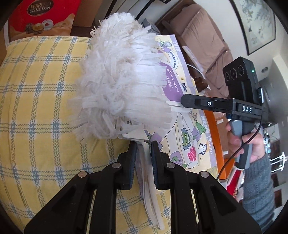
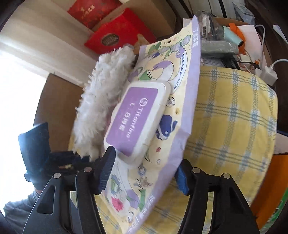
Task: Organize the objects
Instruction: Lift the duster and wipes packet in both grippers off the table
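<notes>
Duster refill (image 1: 118, 79), white and shaggy, sits clamped at its flat base end in your left tongs (image 1: 143, 144), whose pads are drawn in tight on that thin white tab. Its long axis runs straight away from those tongs, fluffy head pointing up and off toward the red chocolate box (image 1: 43, 16) at the back. It hangs over the yellow checked cushion (image 1: 39, 100), and whether the fringe touches the cloth you cannot tell.

Just beside it on your right lies the wipes pack (image 2: 162, 111), a flat yellow and purple pouch with a white flip lid (image 2: 136, 118) bearing a purple label. In the right wrist view the pack's length runs from the near bottom edge up and away, its far end by a clutter of cables and a white charger (image 2: 268, 75). The duster lies along the pack's left edge there, touching or all but touching it.

Your right tongs (image 2: 144, 172) stand about half open and straddle the near end of the pack, one pad at each long edge. The left pad meets the lid's corner; the right pad sits at the purple border. Whether both are pressing you cannot tell.

From the left wrist view your right hand (image 1: 252, 144), in a grey knit sleeve (image 1: 259, 183), grips the tool's handle, with its finger reaching in toward the duster's fringe.
</notes>
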A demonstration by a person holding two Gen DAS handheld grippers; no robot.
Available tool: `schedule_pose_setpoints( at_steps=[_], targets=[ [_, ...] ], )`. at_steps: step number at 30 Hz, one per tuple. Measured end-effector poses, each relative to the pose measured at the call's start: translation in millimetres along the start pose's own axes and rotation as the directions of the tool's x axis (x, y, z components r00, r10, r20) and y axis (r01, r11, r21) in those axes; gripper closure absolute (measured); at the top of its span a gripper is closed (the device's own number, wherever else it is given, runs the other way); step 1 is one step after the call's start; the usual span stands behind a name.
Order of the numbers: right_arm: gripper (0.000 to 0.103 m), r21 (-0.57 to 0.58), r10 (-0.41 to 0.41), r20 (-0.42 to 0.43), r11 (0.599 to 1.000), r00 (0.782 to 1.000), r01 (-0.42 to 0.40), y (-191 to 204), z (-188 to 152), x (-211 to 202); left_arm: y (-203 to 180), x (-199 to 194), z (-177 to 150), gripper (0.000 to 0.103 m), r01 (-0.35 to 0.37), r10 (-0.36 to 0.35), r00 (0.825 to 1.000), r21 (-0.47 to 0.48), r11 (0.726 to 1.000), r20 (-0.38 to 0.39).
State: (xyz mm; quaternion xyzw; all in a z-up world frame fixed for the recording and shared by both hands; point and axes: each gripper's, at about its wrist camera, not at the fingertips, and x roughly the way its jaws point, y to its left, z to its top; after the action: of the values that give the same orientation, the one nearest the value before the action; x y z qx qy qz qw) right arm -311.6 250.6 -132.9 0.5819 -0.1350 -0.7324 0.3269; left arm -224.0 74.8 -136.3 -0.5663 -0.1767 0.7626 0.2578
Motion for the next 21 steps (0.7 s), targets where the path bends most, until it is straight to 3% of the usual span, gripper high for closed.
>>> schedule_pose_setpoints(
  at_steps=[10,14,18,21],
  targets=[
    [0.072,-0.042,-0.028,0.126,0.999,0.992,0.034,43.5,-7.5,-20.5,-5.7,-5.9,-1.5,0.087,0.045,-0.045,0.998,0.003,0.999,0.032],
    [0.073,-0.07,-0.004,0.097,0.997,0.995,0.011,80.5,-13.8,-19.2,-8.2,-13.4,-4.0,0.087,0.02,-0.021,0.998,0.025,0.999,0.051],
    [0.072,-0.052,-0.143,0.035,0.988,0.989,0.144,88.8,-10.9,6.7,-1.2,-14.7,-6.7,0.088,0.011,-0.011,0.999,0.004,1.0,0.052],
    [0.069,0.034,-0.142,0.016,0.989,0.99,0.142,74.7,-7.4,21.4,0.5,-17.5,-9.9,0.088,-0.015,0.015,0.998,0.008,1.0,0.06]
  ],
)
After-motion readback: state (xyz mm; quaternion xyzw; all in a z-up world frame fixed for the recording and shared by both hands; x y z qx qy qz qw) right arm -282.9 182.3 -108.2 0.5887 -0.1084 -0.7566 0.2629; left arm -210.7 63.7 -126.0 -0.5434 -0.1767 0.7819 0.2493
